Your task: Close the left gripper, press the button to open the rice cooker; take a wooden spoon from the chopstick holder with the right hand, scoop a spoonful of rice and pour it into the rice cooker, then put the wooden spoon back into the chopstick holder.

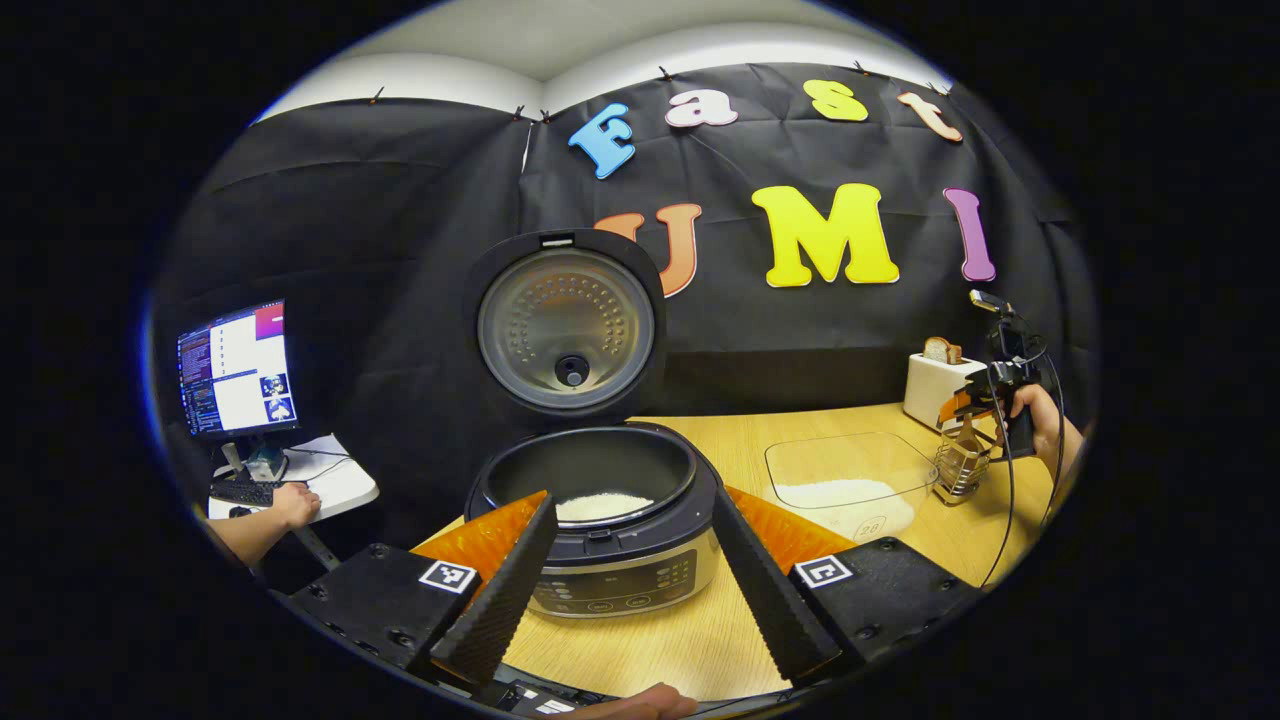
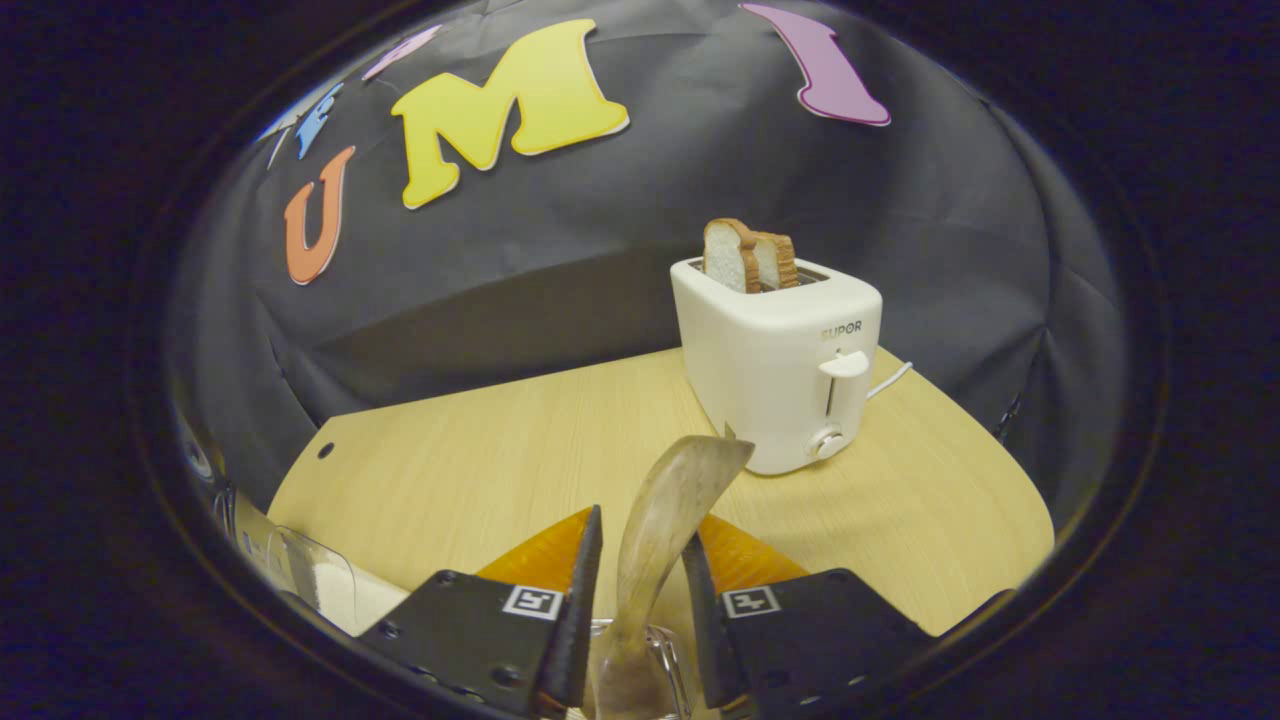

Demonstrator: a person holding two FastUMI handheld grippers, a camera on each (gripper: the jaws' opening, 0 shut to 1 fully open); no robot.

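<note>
The rice cooker (image 1: 610, 560) stands open, its lid (image 1: 566, 328) upright, with white rice in the pot. My left gripper (image 1: 632, 497) is open, its fingers spread to either side of the cooker's front. In the right gripper view, my right gripper (image 2: 642, 525) is shut on the wooden spoon (image 2: 668, 500), which stands bowl up between the fingers. The spoon's handle reaches down into the wire chopstick holder (image 2: 655, 650). In the left gripper view, the right gripper (image 1: 985, 395) hangs over the chopstick holder (image 1: 960, 468) at the far right.
A clear tub of rice (image 1: 845, 485) lies between the cooker and the holder. Behind the holder is a white toaster (image 2: 780, 370) with bread in it. At the far left, a person's hand (image 1: 292, 503) rests by a monitor (image 1: 235, 370) on a side table.
</note>
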